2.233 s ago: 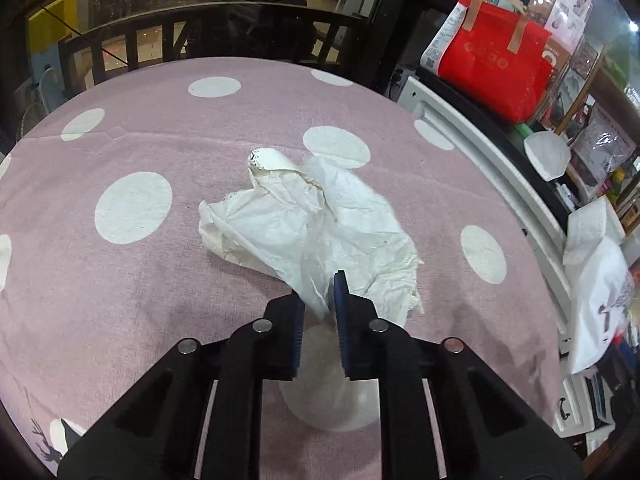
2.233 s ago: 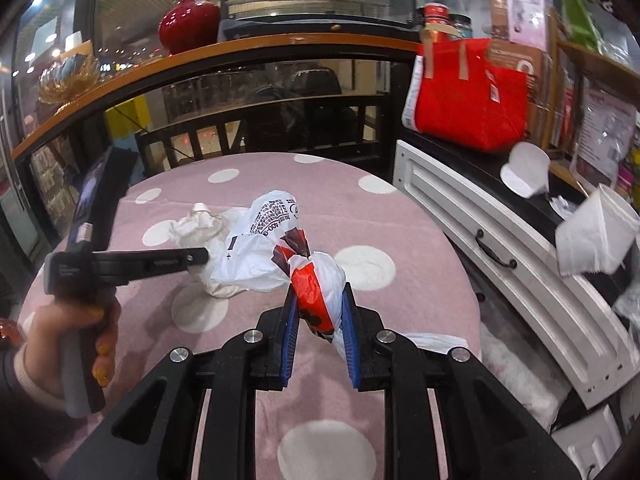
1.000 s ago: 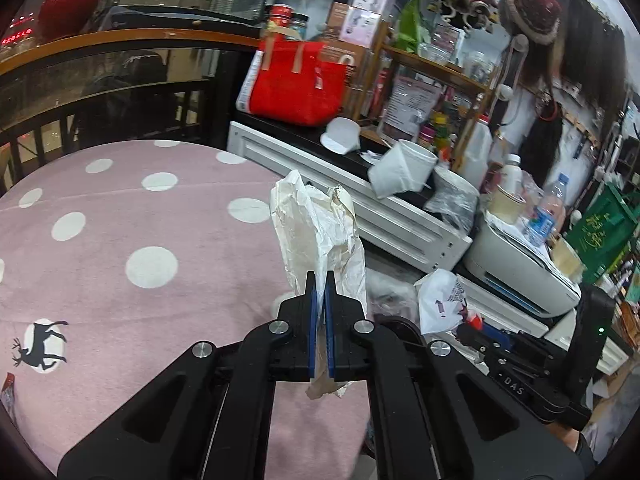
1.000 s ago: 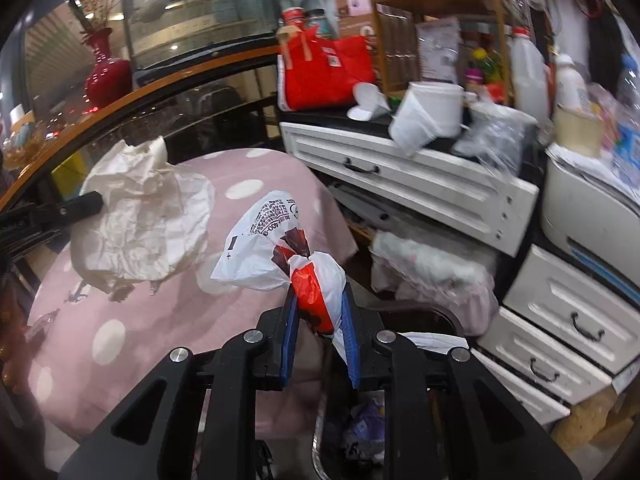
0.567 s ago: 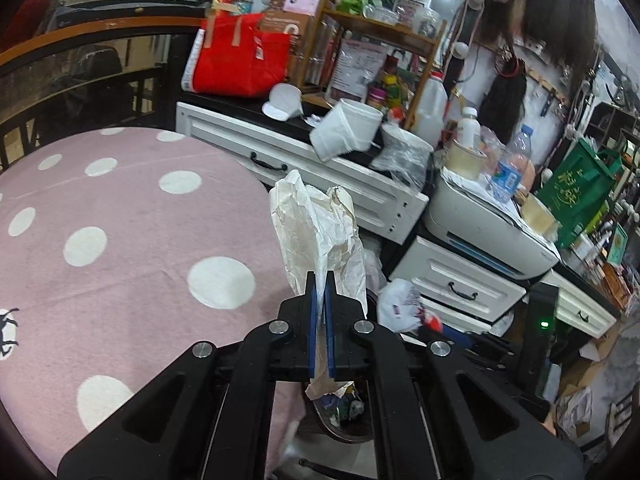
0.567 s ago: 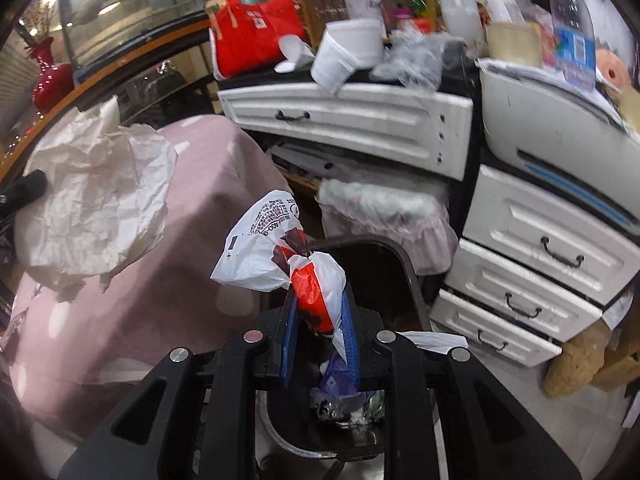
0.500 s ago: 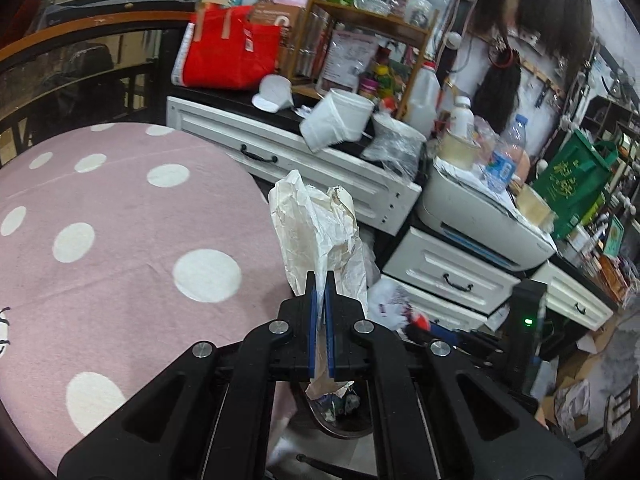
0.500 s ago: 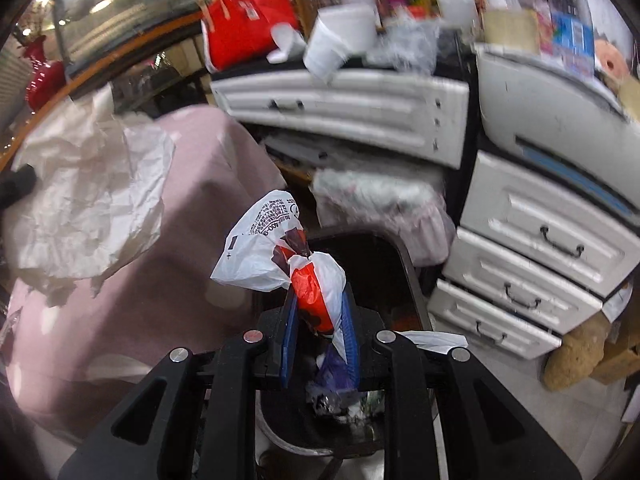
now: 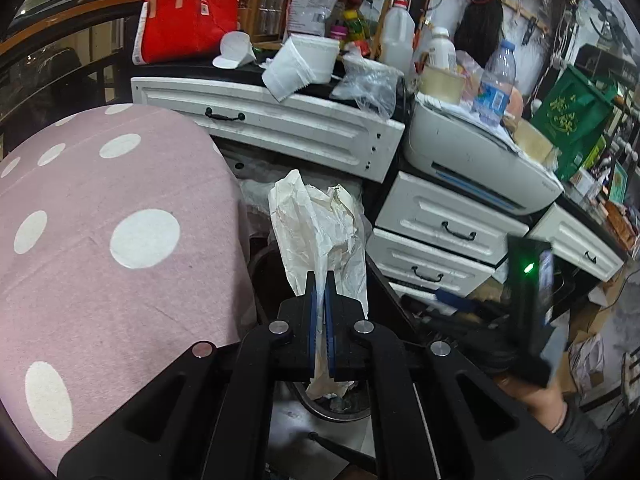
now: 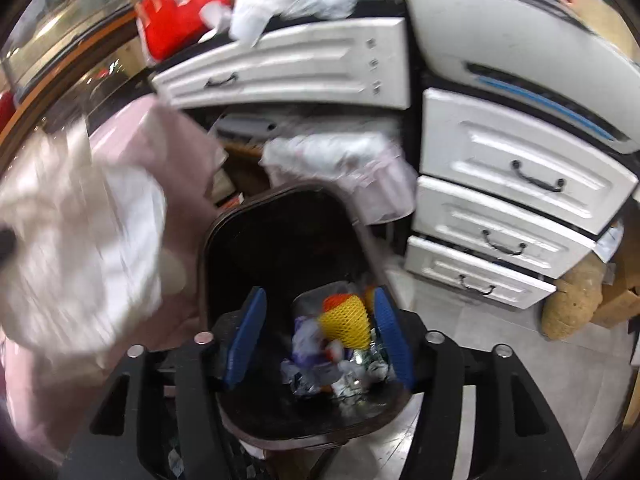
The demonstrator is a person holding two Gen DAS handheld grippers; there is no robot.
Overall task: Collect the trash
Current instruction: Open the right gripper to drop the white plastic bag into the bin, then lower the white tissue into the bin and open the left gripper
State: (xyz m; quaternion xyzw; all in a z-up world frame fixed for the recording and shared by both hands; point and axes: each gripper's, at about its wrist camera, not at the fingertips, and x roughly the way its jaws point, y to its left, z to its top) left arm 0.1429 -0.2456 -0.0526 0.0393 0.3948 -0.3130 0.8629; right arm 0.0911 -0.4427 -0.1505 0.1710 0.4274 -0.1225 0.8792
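Note:
My left gripper (image 9: 320,280) is shut on a crumpled cream paper wrapper (image 9: 320,224) and holds it above the dark trash bin (image 9: 340,404) beside the pink table. The same paper shows blurred at the left of the right wrist view (image 10: 80,248). My right gripper (image 10: 316,332) is open and empty right over the open black trash bin (image 10: 280,240). Inside the bin lie several pieces of trash, among them a yellow foam net (image 10: 348,320) and crumpled plastic (image 10: 316,352).
A round table with a pink polka-dot cloth (image 9: 100,240) stands left of the bin. White drawer cabinets (image 10: 500,208) stand right behind the bin, with a white printer (image 9: 480,160) and cluttered bottles on top. The other hand-held gripper (image 9: 532,300) shows at right.
My right gripper has opened and the red and white plastic bag it held is gone from it. Both grippers have moved down closer to the bin. The left still grips the paper.

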